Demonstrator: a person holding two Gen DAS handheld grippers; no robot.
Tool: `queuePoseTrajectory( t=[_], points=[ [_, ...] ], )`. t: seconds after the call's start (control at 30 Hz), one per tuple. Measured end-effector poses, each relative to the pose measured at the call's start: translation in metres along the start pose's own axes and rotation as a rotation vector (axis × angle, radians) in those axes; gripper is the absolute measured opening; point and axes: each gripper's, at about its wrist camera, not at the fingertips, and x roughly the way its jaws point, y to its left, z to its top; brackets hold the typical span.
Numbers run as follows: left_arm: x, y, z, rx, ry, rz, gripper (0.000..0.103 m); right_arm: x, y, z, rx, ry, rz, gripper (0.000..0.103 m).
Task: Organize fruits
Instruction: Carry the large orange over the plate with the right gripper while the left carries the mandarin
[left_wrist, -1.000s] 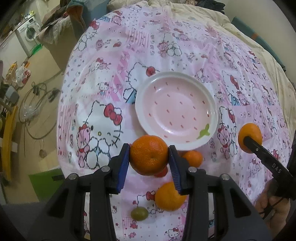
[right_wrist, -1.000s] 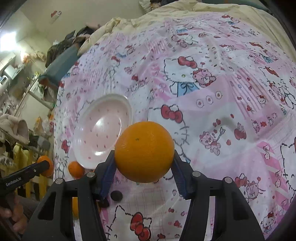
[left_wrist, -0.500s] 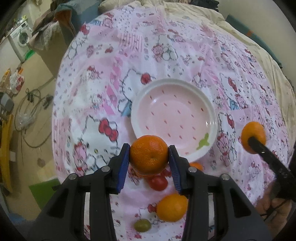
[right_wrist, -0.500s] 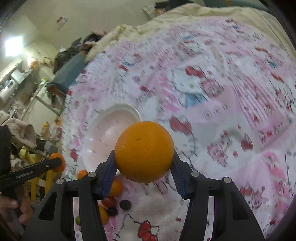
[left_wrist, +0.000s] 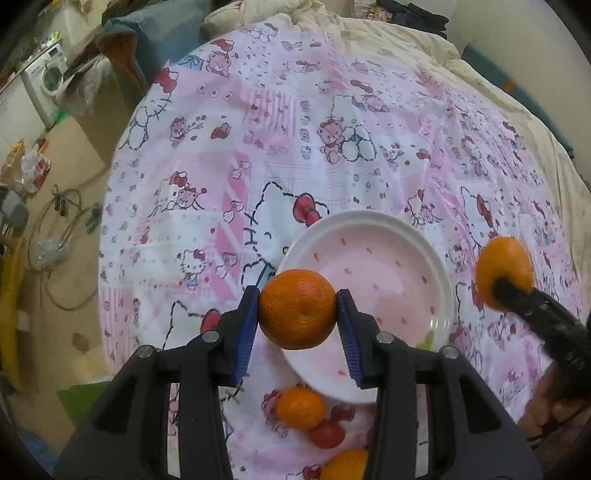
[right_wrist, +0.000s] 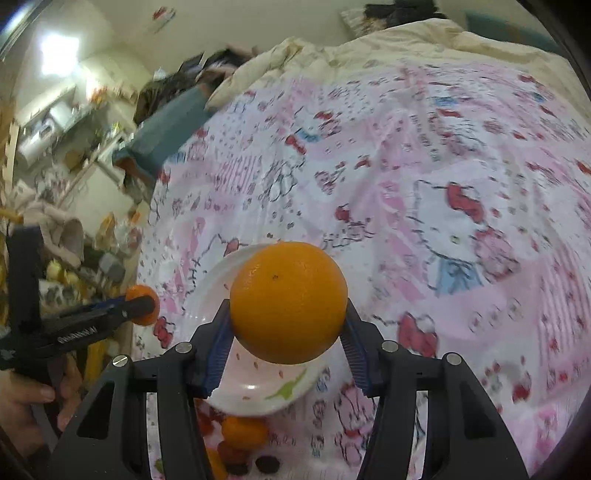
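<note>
My left gripper (left_wrist: 297, 310) is shut on a dark orange mandarin (left_wrist: 297, 291), which hangs over the near left rim of the pink-and-white plate (left_wrist: 369, 218). My right gripper (right_wrist: 288, 314) is shut on a bigger, smooth orange (right_wrist: 288, 288) that hangs above the same plate (right_wrist: 207, 291). Each wrist view catches the other gripper: the right gripper (left_wrist: 506, 291) with its orange (left_wrist: 504, 262) is just right of the plate, and the left gripper (right_wrist: 140, 304) with its mandarin (right_wrist: 138, 291) is at the plate's left. Nothing lies on the plate.
On the cartoon-cat bedsheet (left_wrist: 258, 147), near the plate's front edge, lie a small mandarin (left_wrist: 301, 406), a red tomato (left_wrist: 327, 434), another orange (left_wrist: 345, 465) and dark small fruits (right_wrist: 267, 463). The bed's left edge drops to a cluttered floor (left_wrist: 55, 221). A hand (right_wrist: 22, 395) holds the left gripper.
Both grippers have carried their fruit in toward the plate. The left mandarin has moved from in front of the plate to over its rim; the right orange has moved from beside the plate to above it.
</note>
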Motion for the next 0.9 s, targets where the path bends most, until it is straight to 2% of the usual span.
queuePoseTrajectory(
  t=[0.2,0.4,0.57,0.7,0.83,0.9],
  points=[
    [0.012,0.005,0.008,-0.049,0.033,-0.042,0.037,0.066,0.018,0.01,-0.109,0.122,0.003,0.057],
    [0.018,0.009,0.013,-0.066,0.046,-0.05,0.037,0.109,0.023,0.011,-0.147,0.182,-0.028,0.058],
    [0.024,0.012,0.016,-0.075,0.051,-0.046,0.037,0.119,0.022,0.01,-0.163,0.189,-0.032,0.061],
    [0.03,0.014,0.017,-0.1,0.066,-0.074,0.038,0.121,0.018,0.011,-0.141,0.198,-0.018,0.064],
    [0.035,0.012,0.018,-0.121,0.069,-0.094,0.038,0.119,0.024,0.012,-0.159,0.213,-0.03,0.077],
    [0.038,0.009,0.019,-0.127,0.078,-0.112,0.038,0.11,0.024,0.012,-0.159,0.194,-0.043,0.079]
  ],
)
